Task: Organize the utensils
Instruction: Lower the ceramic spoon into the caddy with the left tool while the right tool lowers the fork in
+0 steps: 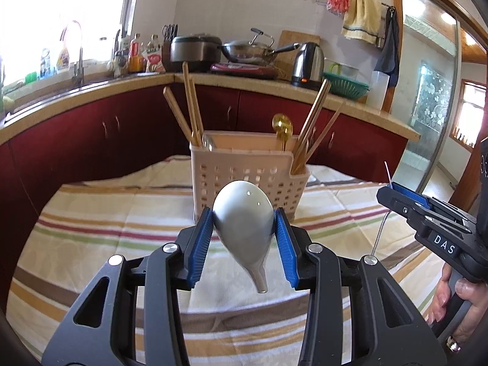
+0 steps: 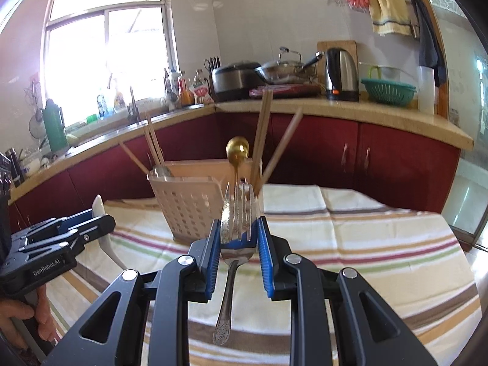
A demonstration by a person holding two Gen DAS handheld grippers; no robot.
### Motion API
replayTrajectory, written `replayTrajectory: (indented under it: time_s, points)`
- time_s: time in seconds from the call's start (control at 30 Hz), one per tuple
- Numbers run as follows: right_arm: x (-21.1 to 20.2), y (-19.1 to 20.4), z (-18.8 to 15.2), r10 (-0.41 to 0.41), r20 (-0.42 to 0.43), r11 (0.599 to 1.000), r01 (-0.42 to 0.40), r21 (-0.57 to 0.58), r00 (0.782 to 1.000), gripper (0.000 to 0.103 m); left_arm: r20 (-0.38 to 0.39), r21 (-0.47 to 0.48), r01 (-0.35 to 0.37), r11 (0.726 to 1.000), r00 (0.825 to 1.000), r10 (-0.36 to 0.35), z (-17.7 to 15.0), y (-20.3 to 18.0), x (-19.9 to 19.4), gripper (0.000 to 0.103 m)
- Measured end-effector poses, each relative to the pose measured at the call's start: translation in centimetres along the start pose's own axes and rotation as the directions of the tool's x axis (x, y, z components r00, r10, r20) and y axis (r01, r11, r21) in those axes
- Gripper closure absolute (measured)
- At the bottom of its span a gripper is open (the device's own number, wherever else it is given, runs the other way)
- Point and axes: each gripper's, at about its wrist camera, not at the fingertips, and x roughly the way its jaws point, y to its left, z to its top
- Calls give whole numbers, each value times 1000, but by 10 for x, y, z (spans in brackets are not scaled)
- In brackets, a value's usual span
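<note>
The left tongs [image 1: 244, 238] squeeze a shiny white ceramic spoon [image 1: 244, 222]; the right tongs [image 2: 239, 244] squeeze a silver metal fork [image 2: 233, 244]. Lift both above the pink holey plastic basket [image 1: 244, 174] ahead, then lower handles first.

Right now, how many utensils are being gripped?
2: the white spoon between the fingers of the left gripper, the metal fork in the right gripper. None seems hidden.
</note>
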Motion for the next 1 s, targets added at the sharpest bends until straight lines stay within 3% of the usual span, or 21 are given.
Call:
replayTrajectory:
  time_s: [0.27, 0.63, 1.0]
  points:
    - [4, 8, 43, 6, 96, 999, -3, -38, 995, 79, 85, 43, 3, 999, 996, -7, 42, -5, 1, 63]
    - [23, 15, 98, 24, 211, 998, -12, -56, 977, 79, 211, 94, -13, 996, 978, -7, 110, -11, 15, 63]
    - [63, 17, 117, 37, 256, 999, -31, -29, 966, 79, 237, 110, -9, 994, 971, -17, 131, -10, 49, 63]
